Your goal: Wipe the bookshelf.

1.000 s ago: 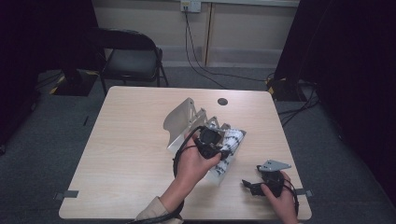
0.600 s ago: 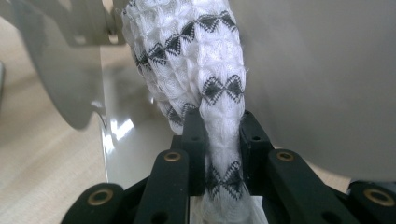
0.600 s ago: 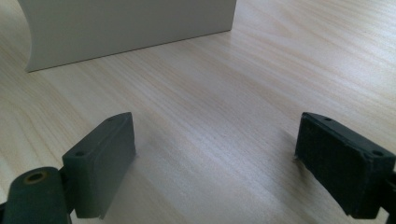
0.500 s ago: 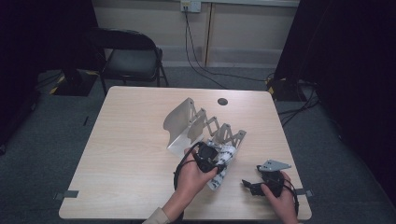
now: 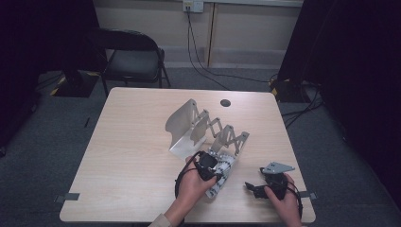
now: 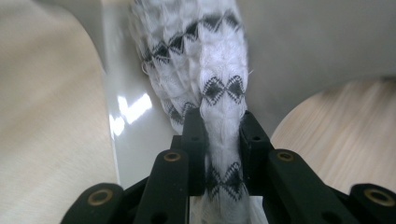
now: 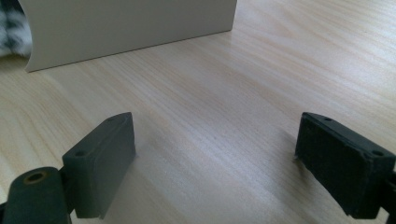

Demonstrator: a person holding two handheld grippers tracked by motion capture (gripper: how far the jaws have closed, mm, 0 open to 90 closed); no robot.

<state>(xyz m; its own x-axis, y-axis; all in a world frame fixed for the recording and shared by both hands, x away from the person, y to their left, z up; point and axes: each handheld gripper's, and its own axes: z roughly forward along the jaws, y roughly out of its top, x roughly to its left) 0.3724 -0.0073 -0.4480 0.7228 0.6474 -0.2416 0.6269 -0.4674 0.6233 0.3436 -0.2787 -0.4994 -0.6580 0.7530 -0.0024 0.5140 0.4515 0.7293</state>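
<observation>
1. At the near edge of the table (image 5: pixel 127 156), the left tool (image 5: pixel 208 166) is clamped on a white cloth with black diamond patterning (image 6: pixel 219 88).
2. In the left gripper view, the cloth runs up from between the jaws against the pale metal plate of a folding rack (image 5: pixel 189 125).
3. The rack stands mid-table, its scissor-like arms stretched toward the person.
4. The right tool (image 7: pixel 215 158) rests open on bare wood, near the rack's plate, holding nothing.
</observation>
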